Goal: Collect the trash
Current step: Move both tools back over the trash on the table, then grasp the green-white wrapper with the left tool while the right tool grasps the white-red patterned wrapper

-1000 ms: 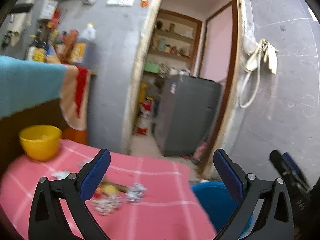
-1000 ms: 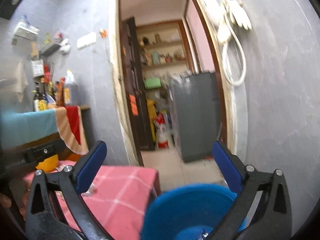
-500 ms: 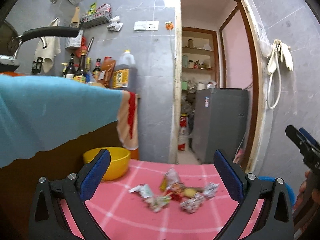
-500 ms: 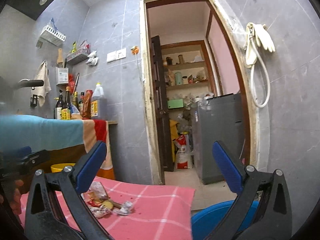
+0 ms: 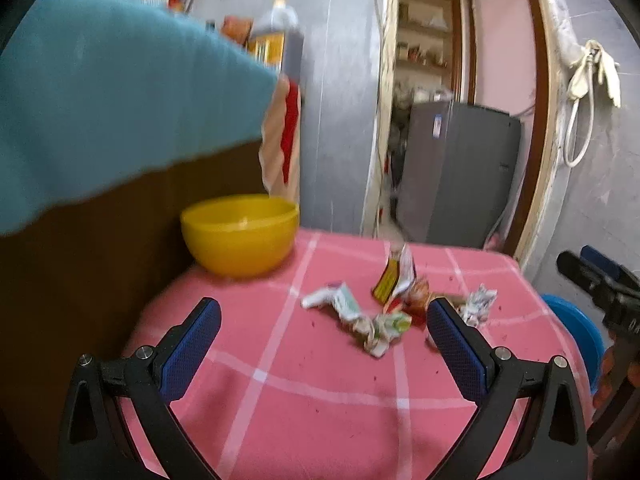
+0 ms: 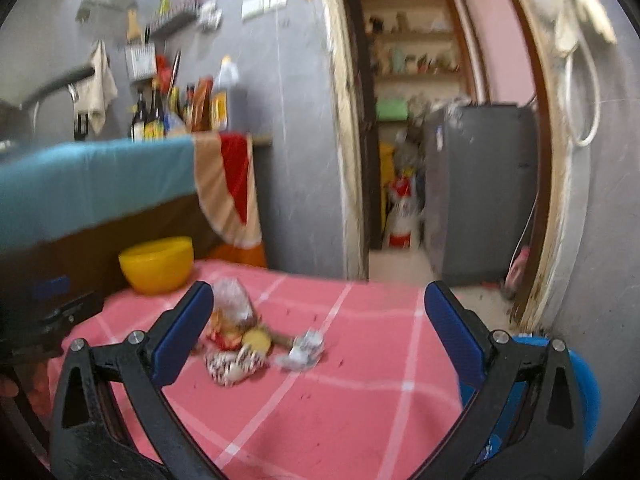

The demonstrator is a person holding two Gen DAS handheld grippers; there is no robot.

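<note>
A pink checked cloth [image 5: 320, 400], matt and soft, covers the surface. The wrappers [image 5: 372, 320] near its far right corner are crinkled paper and shiny foil. The yellow bowl [image 5: 240, 236] at the far left edge looks like smooth, glossy plastic. Each hand-held gripper, left [image 5: 324, 336] and right [image 6: 320, 320], has matt black plastic arms with textured blue pads [image 5: 192, 348]. The bucket [image 6: 584, 380] is smooth blue plastic.

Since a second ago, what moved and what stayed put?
Both cameras swung about and now tip down toward the pink tablecloth, so the wrapper pile looks closer. The left gripper and right gripper took hold of nothing; their jaws stay wide open. The wrappers, yellow bowl and blue bin kept their places.
</note>
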